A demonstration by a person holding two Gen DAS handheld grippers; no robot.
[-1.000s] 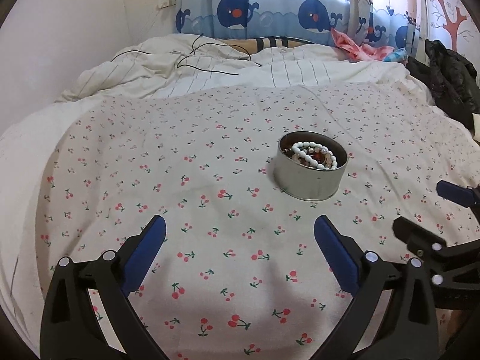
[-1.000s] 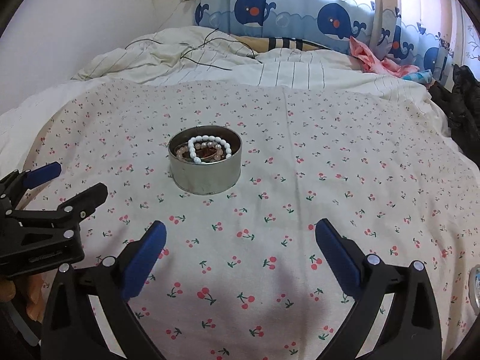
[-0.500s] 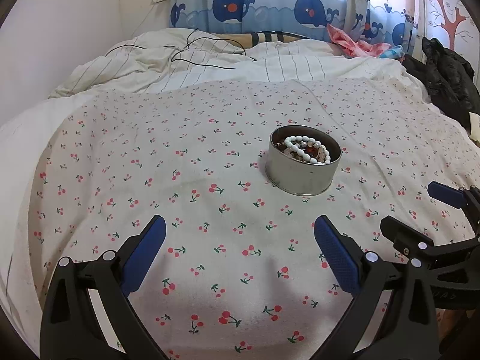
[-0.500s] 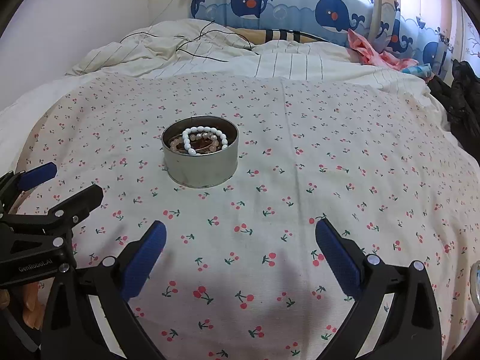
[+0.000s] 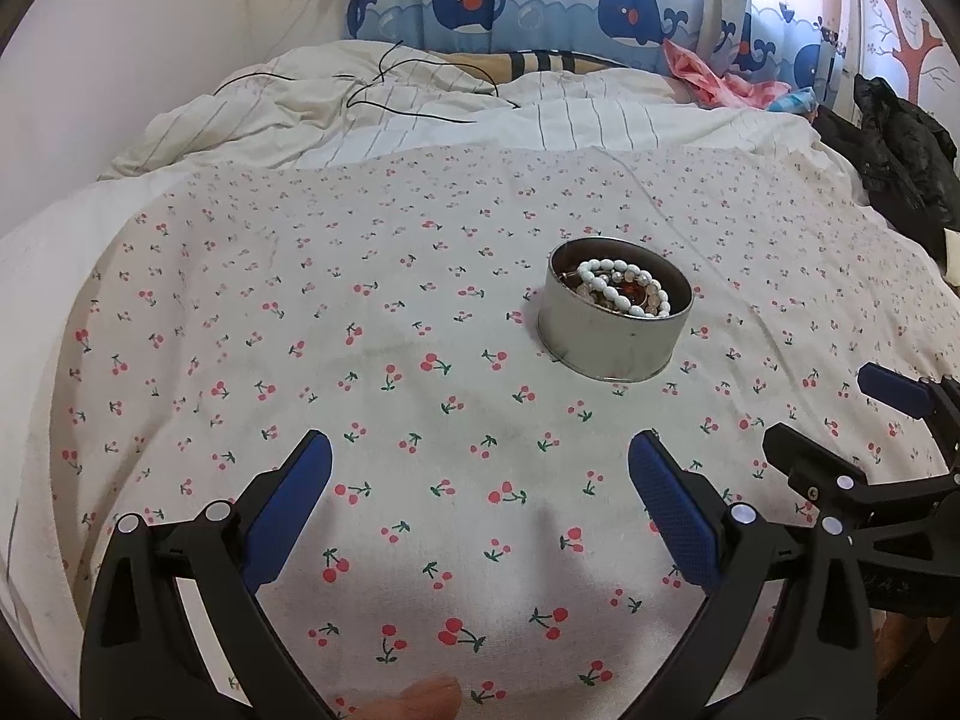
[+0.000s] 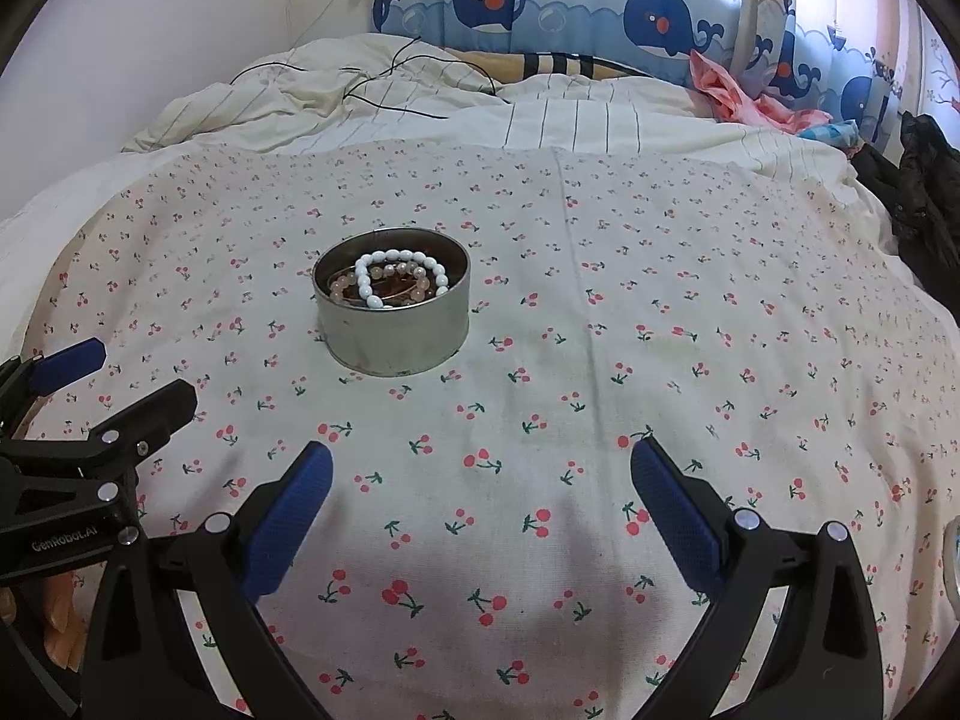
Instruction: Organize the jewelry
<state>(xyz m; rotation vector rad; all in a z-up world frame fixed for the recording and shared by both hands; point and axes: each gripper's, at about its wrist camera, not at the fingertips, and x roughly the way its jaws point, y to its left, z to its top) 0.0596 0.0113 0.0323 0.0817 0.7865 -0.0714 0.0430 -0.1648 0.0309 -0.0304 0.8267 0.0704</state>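
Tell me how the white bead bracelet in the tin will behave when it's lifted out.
The white bead bracelet will probably sag into a loose loop, since it looks strung rather than rigid. Its glossy round beads may slip between flat pads. It lies over pinkish beads in the metal tin, so it could snag or drag them along.

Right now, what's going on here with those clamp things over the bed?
A person holds two hand-held grippers above a cherry-print bedspread. Both the left gripper and the right gripper are open and empty, touching nothing. Ahead of them stands a round metal tin with beaded bracelets in it, a white bead bracelet lying on top. No jewelry is in either gripper at this moment.
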